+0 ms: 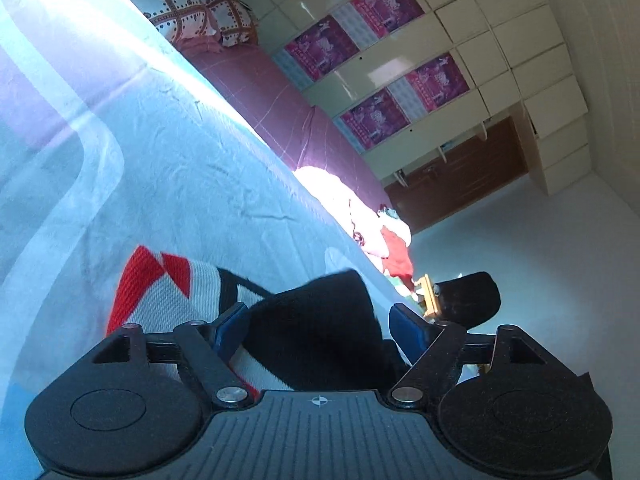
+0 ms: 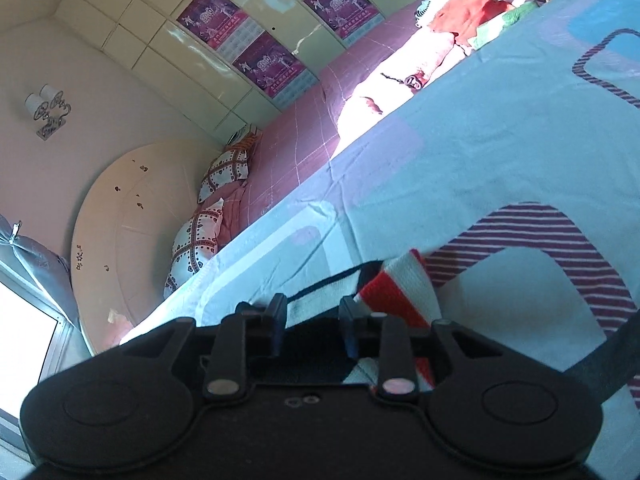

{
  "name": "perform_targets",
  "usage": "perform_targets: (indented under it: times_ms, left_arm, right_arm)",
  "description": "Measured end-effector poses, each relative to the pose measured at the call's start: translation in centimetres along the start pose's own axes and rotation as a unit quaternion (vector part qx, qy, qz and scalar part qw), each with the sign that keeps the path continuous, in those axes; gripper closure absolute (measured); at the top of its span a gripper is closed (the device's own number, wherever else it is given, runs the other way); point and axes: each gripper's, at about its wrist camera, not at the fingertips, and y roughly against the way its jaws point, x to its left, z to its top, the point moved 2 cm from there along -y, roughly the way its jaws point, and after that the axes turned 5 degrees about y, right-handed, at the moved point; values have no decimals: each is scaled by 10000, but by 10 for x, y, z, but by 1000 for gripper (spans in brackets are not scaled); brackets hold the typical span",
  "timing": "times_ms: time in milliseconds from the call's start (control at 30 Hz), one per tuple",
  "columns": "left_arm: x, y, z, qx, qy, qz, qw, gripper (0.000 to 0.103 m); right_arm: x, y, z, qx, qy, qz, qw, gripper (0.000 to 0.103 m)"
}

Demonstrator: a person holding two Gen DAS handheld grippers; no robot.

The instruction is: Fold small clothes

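— Where's the garment they're folding?

— The small knitted garment in white, red and black (image 1: 168,300) lies on the pale blue patterned bedsheet (image 1: 168,168), right under both tools. The black part of it bunches up between the blue pads of the left tongs (image 1: 320,320).

— Are those gripping it?

— No. The left tongs stand wide apart, cloth lying between them, the pads not pressing on it.

— And the other pair?

— The right tongs (image 2: 314,320) are parted only narrowly. The dark edge of the garment (image 2: 396,288) sits in the gap, but whether the pads pinch it I cannot tell.

— What else is on the bed?

— A heap of pink, white and red clothes (image 2: 432,52) farther off in the sunlight, and white heart-print pillows (image 2: 196,240) by the rounded cream headboard (image 2: 124,220). Behind stands a glossy cream wardrobe with purple posters (image 2: 240,40).
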Motion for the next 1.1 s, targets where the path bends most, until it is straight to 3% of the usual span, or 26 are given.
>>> perform_targets:
  times_ms: [67, 133, 233, 267, 367, 433, 533, 567, 600, 633, 667, 700, 933, 1033, 1100]
  left_arm:
    - [-7, -1, 4, 50, -542, 270, 9982, 27]
    - [-18, 1, 2, 152, -1321, 587, 9894, 27]
    - [-30, -4, -5, 481, -2329, 1050, 9656, 44]
    - [-33, -5, -9, 631, -2663, 1233, 9539, 51]
    - [-41, -15, -24, 717, -3449, 1644, 9213, 53]
    - [-45, -17, -23, 650, -3637, 1671, 9141, 53]
    - [-45, -24, -16, 740, -3561, 1657, 9167, 53]
    - [-42, -27, -14, 839, -3461, 1613, 9204, 54]
    - [-40, -30, -13, 907, -3349, 1543, 9251, 69]
    - [-37, -31, -11, 940, -3264, 1511, 9283, 72]
    - [-36, -30, -9, 933, -3217, 1473, 9306, 90]
    - [-34, -29, -8, 926, -3144, 1362, 9349, 99]
    - [-26, 10, -14, 59, -3003, 1270, 9453, 99]
    - [-12, 8, -10, 74, -2822, 1449, 9483, 99]
    - [-6, -3, -12, 179, -2892, 1569, 9442, 99]
  right_arm:
    - [1, 3, 0, -36, 59, -17, 10000, 72]
    - [4, 6, 2, -5, 385, -113, 9992, 71]
    - [7, 0, 0, 143, 592, -179, 9980, 70]
    - [10, -4, -1, 230, 707, -230, 9970, 70]
    - [32, -23, -8, 447, 1585, -569, 9847, 70]
    - [43, -33, -12, 533, 2035, -702, 9751, 69]
    - [56, -44, -17, 620, 2626, -919, 9585, 72]
    - [60, -45, -19, 634, 2768, -954, 9541, 77]
    - [63, -45, -21, 645, 2896, -996, 9498, 81]
    - [66, -46, -24, 639, 3013, -1046, 9456, 83]
    - [68, -47, -26, 619, 3106, -1083, 9423, 90]
    - [70, -47, -28, 585, 3171, -1101, 9402, 97]
    - [66, -33, -16, 40, 3079, -1165, 9443, 98]
    - [54, -42, -14, 187, 3005, -1479, 9421, 98]
    - [42, -51, -17, 301, 2895, -1599, 9432, 99]
